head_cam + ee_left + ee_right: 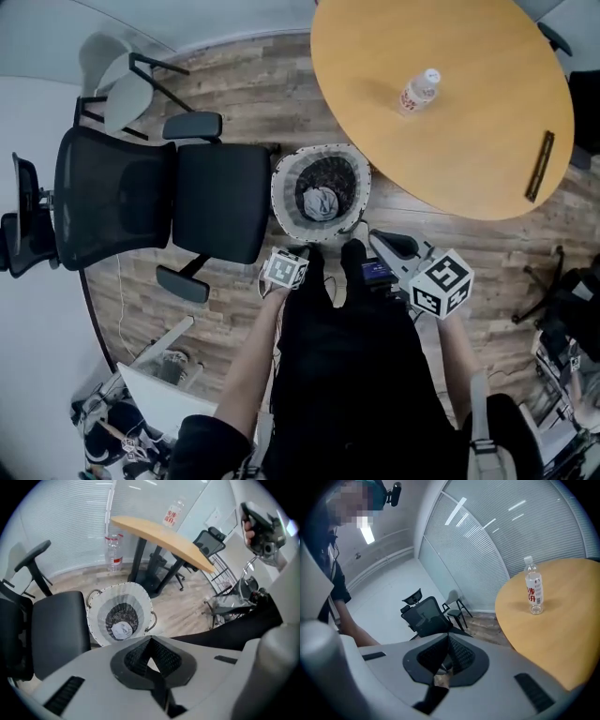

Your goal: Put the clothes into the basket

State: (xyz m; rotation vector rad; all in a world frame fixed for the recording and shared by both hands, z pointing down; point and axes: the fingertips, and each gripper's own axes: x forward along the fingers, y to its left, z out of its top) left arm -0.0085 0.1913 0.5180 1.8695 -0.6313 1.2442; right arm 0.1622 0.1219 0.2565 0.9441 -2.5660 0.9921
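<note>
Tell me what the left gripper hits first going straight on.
Likely the basket, at its rim, just past the shut left gripper; depth is unclear, so maybe the floor beside it.

lt: bright, even, ceiling strip [367, 532] | edges: fisheye warp | blur: slight

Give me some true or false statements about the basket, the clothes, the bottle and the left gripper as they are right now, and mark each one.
1. A grey cloth lies inside the basket. True.
2. The basket stands on the table. False: it stands on the floor, beside the black chair.
3. A bottle stands on the round table. True.
4. The left gripper holds a shirt. False: its jaws are shut with nothing between them.
</note>
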